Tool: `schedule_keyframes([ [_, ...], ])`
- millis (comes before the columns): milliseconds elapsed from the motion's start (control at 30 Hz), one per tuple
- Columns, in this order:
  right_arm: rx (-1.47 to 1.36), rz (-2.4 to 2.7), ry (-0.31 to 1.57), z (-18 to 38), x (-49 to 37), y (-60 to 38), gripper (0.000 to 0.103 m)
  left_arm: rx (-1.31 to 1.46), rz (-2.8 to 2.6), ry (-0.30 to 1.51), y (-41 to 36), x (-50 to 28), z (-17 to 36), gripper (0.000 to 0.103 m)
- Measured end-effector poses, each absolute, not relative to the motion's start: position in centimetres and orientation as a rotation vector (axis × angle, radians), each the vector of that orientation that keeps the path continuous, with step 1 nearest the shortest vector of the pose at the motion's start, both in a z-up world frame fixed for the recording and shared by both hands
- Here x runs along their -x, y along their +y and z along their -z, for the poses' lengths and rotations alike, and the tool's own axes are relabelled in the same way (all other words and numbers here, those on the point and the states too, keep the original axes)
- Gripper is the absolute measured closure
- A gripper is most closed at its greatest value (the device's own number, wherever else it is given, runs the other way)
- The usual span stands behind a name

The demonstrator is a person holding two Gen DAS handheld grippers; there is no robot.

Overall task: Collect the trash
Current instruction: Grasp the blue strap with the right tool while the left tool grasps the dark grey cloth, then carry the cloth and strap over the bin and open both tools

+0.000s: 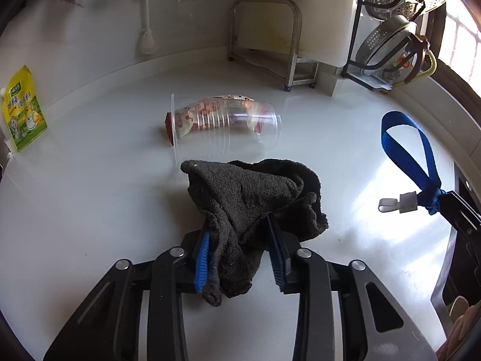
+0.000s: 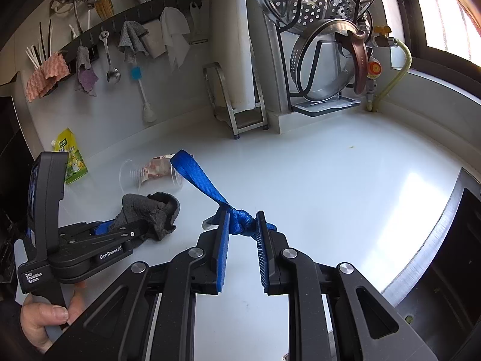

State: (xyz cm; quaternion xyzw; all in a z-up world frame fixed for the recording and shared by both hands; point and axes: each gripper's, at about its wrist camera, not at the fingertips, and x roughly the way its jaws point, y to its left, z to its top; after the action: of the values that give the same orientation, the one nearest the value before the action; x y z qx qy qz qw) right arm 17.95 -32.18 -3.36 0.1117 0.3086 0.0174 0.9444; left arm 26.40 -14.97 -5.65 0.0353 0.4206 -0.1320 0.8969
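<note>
My left gripper [image 1: 237, 225] is shut on a dark grey cloth [image 1: 255, 195], which bunches over the white counter; the cloth also shows in the right wrist view [image 2: 153, 213]. Beyond it a clear plastic cup [image 1: 228, 123] lies on its side with a red-patterned wrapper [image 1: 192, 118] inside; the cup also shows in the right wrist view [image 2: 150, 173]. My right gripper [image 2: 243, 222] is shut on the knot of a blue strap [image 2: 198, 174], whose loop sticks up; the strap shows at the right in the left wrist view [image 1: 412, 156], with a white hook [image 1: 396, 204] at the knot.
A yellow-green seasoning pouch [image 1: 24, 111] leans at the wall on the left. A metal rack [image 1: 270, 45] and a pot-lid stand [image 2: 324, 60] are at the back. Utensils and rags hang on a wall rail [image 2: 120, 39]. A dark sink edge [image 2: 445, 225] is at the right.
</note>
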Motion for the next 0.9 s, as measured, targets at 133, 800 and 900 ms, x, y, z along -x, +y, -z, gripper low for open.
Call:
schedule_keyframes([
  [133,-0.225,-0.036,0.632,3.5,-17.9,-32.1,0.086,-0.066,0.269,0.851,-14.3,-25.5,5.0,0.082],
  [800,-0.176,-0.058,0.593,2.5,-14.3,-28.4,0.086,-0.041,0.217,0.738,-6.9,-16.2,1.7,0.091],
  [900,-0.171,-0.057,0.588,2.3,-11.9,-27.3,0.086,-0.041,0.207,0.717,-5.9,-14.1,1.2,0.091],
])
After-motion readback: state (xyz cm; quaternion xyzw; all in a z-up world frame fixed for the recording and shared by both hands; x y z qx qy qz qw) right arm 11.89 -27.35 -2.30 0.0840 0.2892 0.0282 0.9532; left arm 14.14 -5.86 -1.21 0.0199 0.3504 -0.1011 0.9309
